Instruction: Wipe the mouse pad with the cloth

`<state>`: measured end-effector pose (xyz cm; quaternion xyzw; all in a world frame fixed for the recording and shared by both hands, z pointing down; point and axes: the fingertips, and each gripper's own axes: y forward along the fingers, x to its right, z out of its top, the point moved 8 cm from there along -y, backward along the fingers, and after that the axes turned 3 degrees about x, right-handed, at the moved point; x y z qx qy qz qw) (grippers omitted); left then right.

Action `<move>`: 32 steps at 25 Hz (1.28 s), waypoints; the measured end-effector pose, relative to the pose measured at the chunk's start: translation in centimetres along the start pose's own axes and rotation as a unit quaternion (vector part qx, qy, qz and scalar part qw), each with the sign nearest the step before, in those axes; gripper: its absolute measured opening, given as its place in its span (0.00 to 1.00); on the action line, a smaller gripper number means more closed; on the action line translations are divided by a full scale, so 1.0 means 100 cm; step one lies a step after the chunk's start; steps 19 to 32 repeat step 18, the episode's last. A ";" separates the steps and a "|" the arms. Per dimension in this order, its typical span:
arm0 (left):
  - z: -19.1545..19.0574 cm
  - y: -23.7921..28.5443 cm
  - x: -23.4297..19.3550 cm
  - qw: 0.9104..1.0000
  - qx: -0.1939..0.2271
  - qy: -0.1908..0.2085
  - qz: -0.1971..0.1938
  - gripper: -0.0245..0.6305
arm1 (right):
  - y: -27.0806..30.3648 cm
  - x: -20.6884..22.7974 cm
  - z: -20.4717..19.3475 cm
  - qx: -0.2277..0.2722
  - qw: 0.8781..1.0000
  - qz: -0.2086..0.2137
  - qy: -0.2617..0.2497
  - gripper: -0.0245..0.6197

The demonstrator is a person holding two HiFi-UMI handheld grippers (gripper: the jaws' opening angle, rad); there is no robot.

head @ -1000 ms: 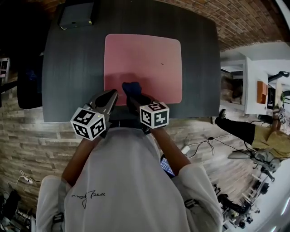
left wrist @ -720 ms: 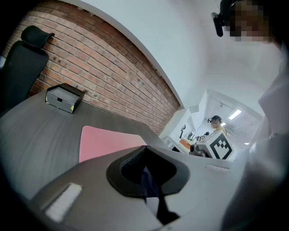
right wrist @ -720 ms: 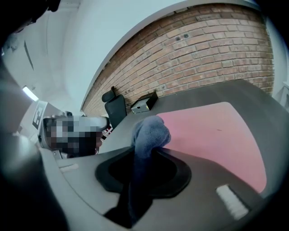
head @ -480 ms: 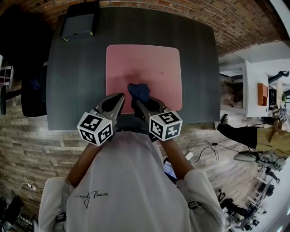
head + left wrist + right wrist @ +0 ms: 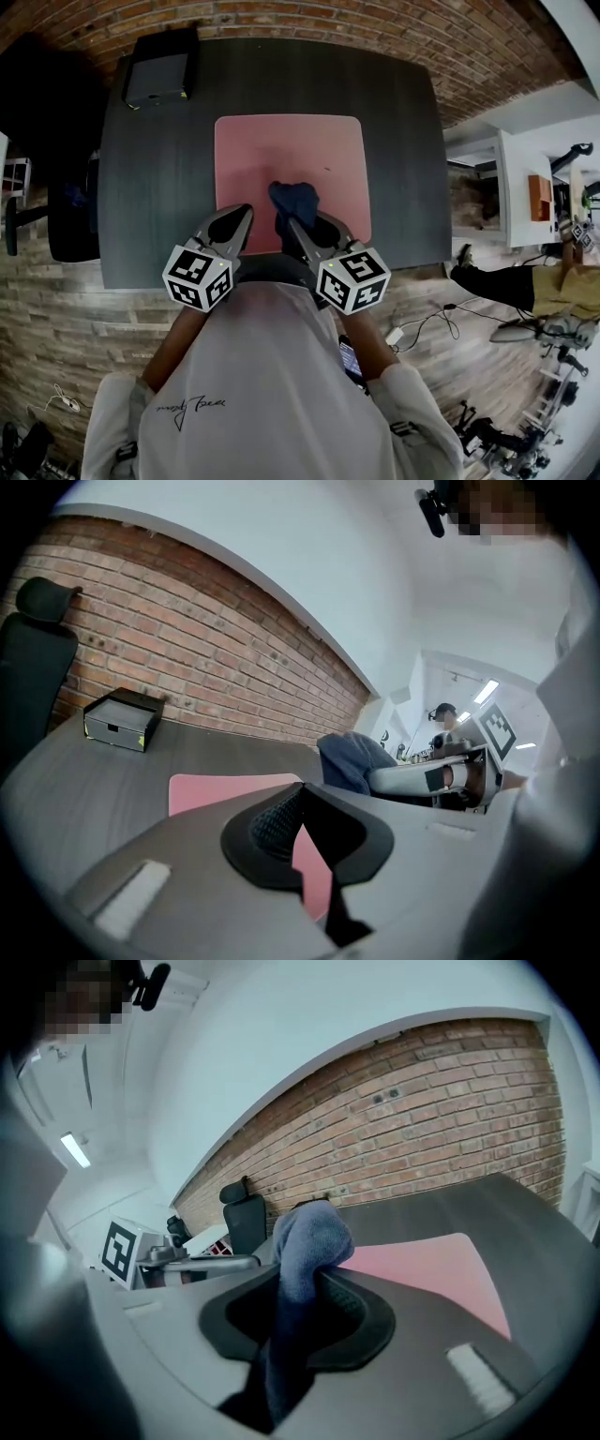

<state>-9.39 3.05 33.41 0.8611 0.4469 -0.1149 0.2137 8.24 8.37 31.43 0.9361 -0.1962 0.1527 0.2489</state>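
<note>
In the head view the soft blue cloth (image 5: pixel 293 200) lies bunched on the near part of the pink rectangular mouse pad (image 5: pixel 281 155); in the left gripper view the left gripper (image 5: pixel 300 794) has its jaws together on nothing; in the right gripper view the right gripper (image 5: pixel 305 1274) pinches the cloth, which is probably light and limp and best held by a thick fold.

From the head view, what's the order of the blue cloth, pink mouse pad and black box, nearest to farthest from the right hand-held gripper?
1. Blue cloth, clamped in the right hand-held gripper.
2. Pink mouse pad, spreading out ahead.
3. Black box, far back on the left.
</note>
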 end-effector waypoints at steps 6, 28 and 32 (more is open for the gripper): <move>0.009 -0.002 -0.008 1.000 0.010 -0.015 0.008 0.05 | -0.003 0.008 0.008 -0.004 1.000 -0.011 -0.013 0.17; 0.009 -0.004 -0.008 1.000 0.000 -0.010 0.004 0.05 | -0.005 0.014 0.013 -0.005 1.000 -0.001 -0.001 0.17; 0.009 -0.004 -0.008 1.000 0.000 -0.010 0.004 0.05 | -0.005 0.014 0.013 -0.005 1.000 -0.001 -0.001 0.17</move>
